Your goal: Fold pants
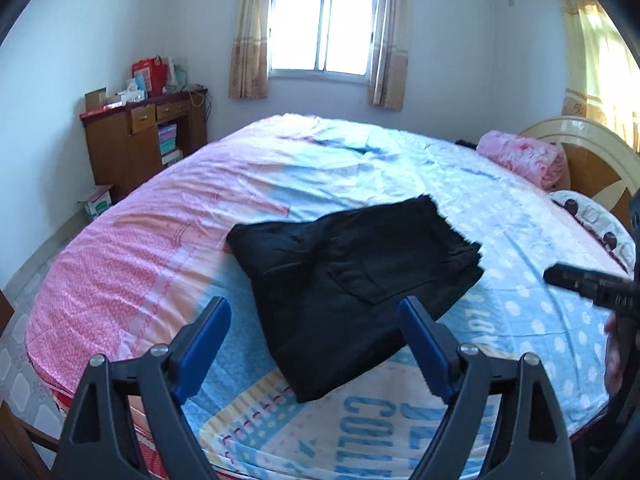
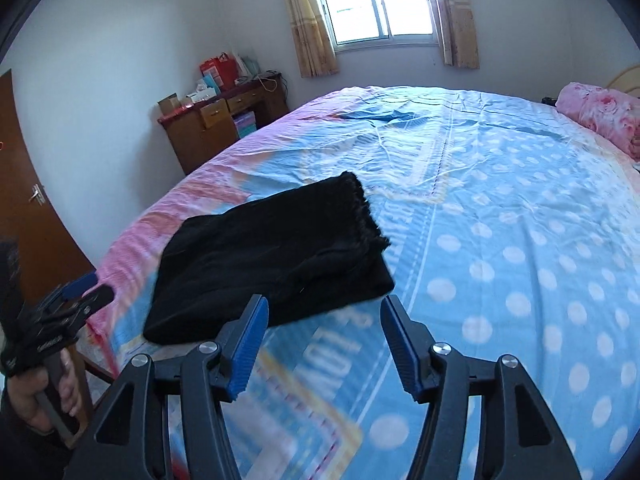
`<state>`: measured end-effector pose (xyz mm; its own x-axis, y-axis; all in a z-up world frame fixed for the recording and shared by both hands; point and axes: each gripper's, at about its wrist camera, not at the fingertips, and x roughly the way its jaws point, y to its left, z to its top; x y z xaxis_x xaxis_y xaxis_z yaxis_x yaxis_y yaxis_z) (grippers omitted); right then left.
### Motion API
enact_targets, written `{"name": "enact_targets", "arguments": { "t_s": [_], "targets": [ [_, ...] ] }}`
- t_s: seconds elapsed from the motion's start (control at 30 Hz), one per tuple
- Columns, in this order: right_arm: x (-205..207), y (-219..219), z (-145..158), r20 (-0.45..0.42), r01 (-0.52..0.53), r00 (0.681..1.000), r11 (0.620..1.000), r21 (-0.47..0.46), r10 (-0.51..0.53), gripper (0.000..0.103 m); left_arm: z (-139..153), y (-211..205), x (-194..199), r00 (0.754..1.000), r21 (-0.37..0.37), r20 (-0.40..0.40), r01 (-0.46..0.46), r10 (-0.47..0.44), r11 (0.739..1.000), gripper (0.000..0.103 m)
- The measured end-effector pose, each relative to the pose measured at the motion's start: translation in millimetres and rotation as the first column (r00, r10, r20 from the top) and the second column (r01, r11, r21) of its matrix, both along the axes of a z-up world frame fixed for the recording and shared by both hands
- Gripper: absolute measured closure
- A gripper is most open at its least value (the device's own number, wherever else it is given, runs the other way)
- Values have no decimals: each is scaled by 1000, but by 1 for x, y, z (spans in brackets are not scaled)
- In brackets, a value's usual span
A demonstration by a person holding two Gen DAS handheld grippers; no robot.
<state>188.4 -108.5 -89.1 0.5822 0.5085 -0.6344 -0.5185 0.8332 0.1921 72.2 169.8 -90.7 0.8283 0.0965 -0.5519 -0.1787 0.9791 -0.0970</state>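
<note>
Black pants (image 1: 352, 276) lie folded into a compact rectangle on the bed (image 1: 520, 240), near its front edge, with a back pocket facing up. My left gripper (image 1: 316, 312) hangs above the fold's near corner, jaws wide apart and empty. In the right wrist view the same pants (image 2: 272, 256) lie just beyond my right gripper (image 2: 324, 308), which stands open and holds nothing. The right gripper's black tip (image 1: 584, 280) shows at the right edge of the left wrist view. The left gripper (image 2: 86, 290), in a hand, shows at the left edge of the right wrist view.
The bed carries a pink and blue dotted sheet (image 2: 500, 220). A rolled pink blanket (image 1: 524, 158) lies by the wooden headboard (image 1: 592, 152). A wooden cabinet (image 1: 140, 140) with boxes stands against the far left wall. A curtained window (image 1: 324, 28) is behind, a brown door (image 2: 28, 208) at left.
</note>
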Motion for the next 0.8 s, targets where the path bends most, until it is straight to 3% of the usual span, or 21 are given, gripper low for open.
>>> {"name": "enact_targets", "arguments": {
  "t_s": [0.53,0.67,0.8],
  "targets": [
    [-47,-11,27,114,37,993,999,14,-39,42,12,-23,-8,999,9,30,43,-43,999,13],
    [-53,-9,31,129,34,991,999,18,-36,42,16,-26,-11,998,19,49,39,-40,999,2],
    [-59,-10,37,150,30,988,999,31,-35,35,16,-28,-12,997,17,49,52,-53,998,2]
  ]
}}
